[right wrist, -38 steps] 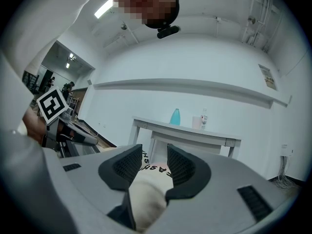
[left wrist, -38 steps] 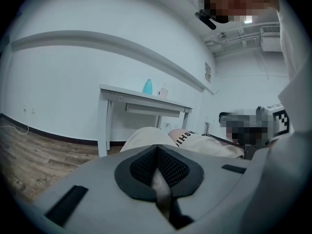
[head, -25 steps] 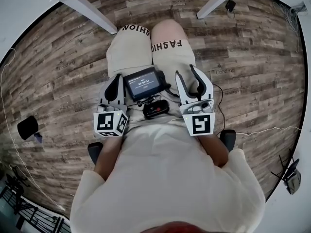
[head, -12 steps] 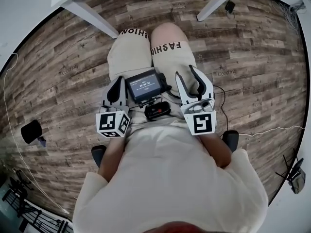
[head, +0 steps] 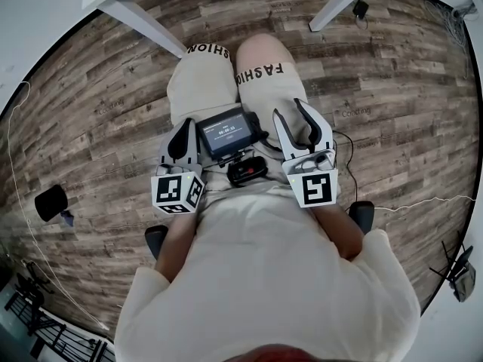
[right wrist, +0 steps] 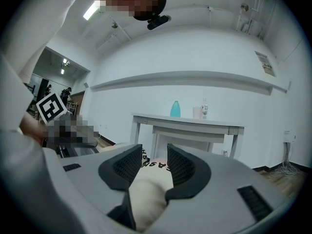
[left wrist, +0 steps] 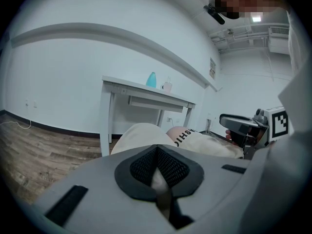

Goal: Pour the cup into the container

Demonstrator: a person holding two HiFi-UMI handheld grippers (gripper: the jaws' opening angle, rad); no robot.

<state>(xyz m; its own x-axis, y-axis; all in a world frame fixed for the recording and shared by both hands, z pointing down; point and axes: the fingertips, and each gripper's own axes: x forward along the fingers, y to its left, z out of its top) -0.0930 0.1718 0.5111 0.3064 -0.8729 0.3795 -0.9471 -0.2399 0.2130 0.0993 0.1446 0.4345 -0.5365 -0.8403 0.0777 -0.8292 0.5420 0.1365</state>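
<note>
Person seated, both grippers held over the lap. Left gripper [head: 184,124] clenched, nothing between its jaws. Right gripper [head: 289,111] released, jaws slightly apart, empty, only a trouser leg behind them. Cup [right wrist: 197,112] stands on white bench [right wrist: 185,123] across the room, just right of teal bottle [right wrist: 175,109], well apart from both grippers

The floor [head: 392,89] is brown-grey wood-grain plank. The trousers [head: 202,89] are cream with black lettering at the knees. The left gripper [head: 183,127] and right gripper [head: 289,111] are grey with black meshed pads and black-and-white square markers [head: 177,192]. The bench [left wrist: 146,92] is white, the bottle [left wrist: 151,79] teal.
</note>
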